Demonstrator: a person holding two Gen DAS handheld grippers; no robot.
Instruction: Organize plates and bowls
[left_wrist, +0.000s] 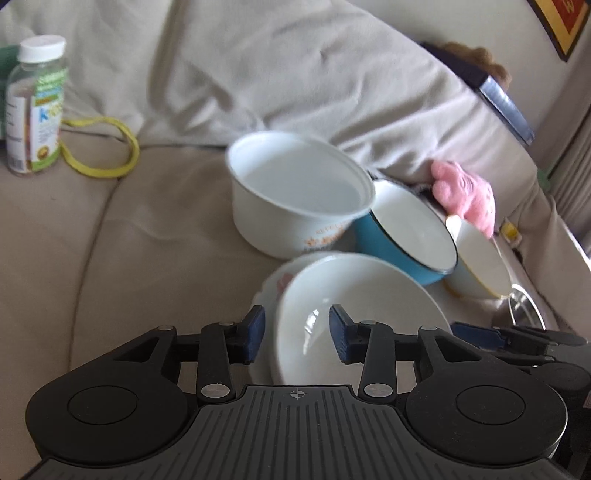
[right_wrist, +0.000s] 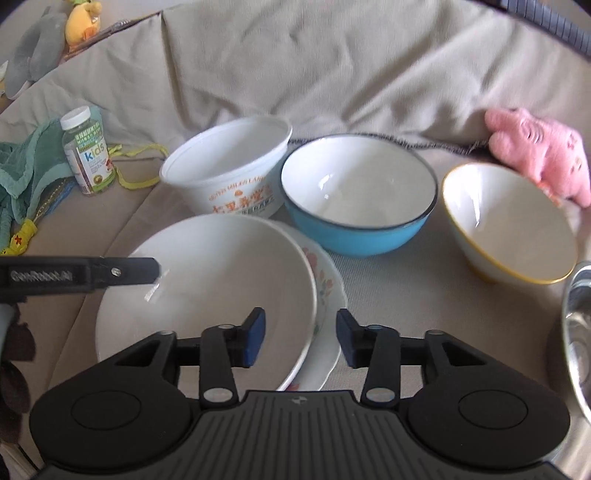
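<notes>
Beige cloth covers the sofa seat (right_wrist: 388, 291) where the dishes sit, and the blue bowl (right_wrist: 354, 229) serves as the landmark. Its white inside faces up, and a dark rim runs round it. Touching its left side stands a white tub (right_wrist: 229, 177) with orange print on the wall. To the right of the blue bowl, apart from it, a white bowl with a yellow rim (right_wrist: 513, 229) leans toward the camera. In front of the blue bowl and to its left, a wide white bowl (right_wrist: 221, 295) lies tilted in a flowered plate (right_wrist: 325, 291), whose edge shows past the bowl's right rim.

Over that white bowl the right gripper (right_wrist: 301, 336) has its jaws apart, straddling the right rims of bowl and plate without pressing on them; it holds nothing. The left gripper (left_wrist: 297, 334) also stands open, one pad outside the white bowl's (left_wrist: 354, 314) left rim and one inside, neither pad pressing on it. From the right wrist view its finger (right_wrist: 125, 271) reaches over the bowl's left edge.

Behind the blue bowl to the right lies a pink plush toy (right_wrist: 543, 162). Far left of the blue bowl stands a vitamin bottle (right_wrist: 86, 155) beside a green cloth (right_wrist: 26, 173).
</notes>
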